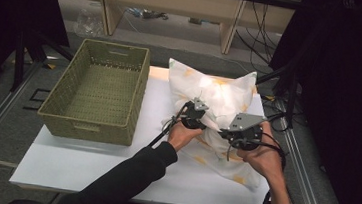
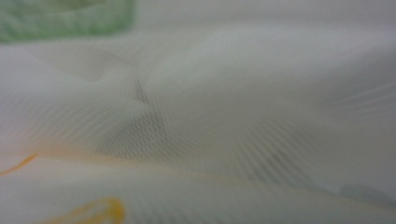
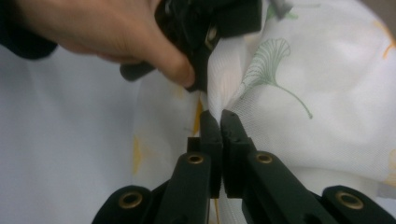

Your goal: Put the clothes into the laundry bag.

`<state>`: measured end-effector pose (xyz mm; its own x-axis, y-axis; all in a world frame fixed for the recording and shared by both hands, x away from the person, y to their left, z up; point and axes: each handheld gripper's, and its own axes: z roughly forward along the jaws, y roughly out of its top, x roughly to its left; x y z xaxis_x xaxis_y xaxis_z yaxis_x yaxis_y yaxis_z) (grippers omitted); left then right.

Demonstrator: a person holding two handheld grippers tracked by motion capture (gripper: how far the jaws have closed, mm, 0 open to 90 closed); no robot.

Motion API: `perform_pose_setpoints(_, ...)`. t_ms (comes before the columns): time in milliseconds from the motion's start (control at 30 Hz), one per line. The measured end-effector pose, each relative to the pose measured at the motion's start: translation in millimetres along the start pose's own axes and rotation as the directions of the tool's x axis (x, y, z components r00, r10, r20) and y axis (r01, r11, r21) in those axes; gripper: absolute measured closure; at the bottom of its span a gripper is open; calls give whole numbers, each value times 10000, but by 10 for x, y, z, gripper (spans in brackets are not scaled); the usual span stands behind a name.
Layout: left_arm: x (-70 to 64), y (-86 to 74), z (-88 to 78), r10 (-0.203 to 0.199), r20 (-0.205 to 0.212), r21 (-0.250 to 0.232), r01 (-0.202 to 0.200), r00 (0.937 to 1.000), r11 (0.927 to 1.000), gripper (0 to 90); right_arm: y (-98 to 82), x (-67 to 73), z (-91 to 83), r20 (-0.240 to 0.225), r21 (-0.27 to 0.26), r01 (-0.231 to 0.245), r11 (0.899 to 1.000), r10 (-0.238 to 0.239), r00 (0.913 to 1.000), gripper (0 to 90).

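A white pillow in a case printed with yellow and green leaves lies on the white table top, right of centre. Both hands are at its near side. My right gripper is shut on a gathered fold of the pillowcase, with cloth pinched between its black jaws. Just beyond it, my left gripper bites the same fold, held by a hand. In the high view the left gripper and right gripper sit close together against the pillow. In the left gripper view, blurred white cloth lies right at the lens.
An empty green woven basket stands on the table's left half, beside the pillow. Bare table lies in front of the basket and the pillow. Dark curtains hang at both sides, and wooden shelving with cables stands beyond the table.
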<state>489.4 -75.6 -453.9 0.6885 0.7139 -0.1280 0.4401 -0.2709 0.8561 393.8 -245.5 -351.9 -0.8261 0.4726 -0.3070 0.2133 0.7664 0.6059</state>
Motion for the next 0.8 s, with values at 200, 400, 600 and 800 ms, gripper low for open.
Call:
perform_pose_setpoints(200, 38, -76, -343, 323, 143, 250, -326, 9994, 9992, 548, -78, 10, 185, -89, 430, 99, 9990, -95, 9999, 899)
perform_pose_setpoints(400, 215, -232, -842, -21, -22, 266, 22, 10000, 9996, 362, -144, -2, 294, -178, 606, -38, 9982, 48, 9998, 898)
perform_pose_setpoints(600, 484, -315, -1039, 692, -1324, 902, -575, 9888, 9943, 350, -163, -38, 301, -162, 695, 64, 9976, -53, 9999, 896)
perform_pose_setpoints(800, 498, -436, -717, 706, -1966, 2066, -291, 9779, 9780, 318, -176, -44, 282, -198, 681, -87, 9976, 101, 9998, 897)
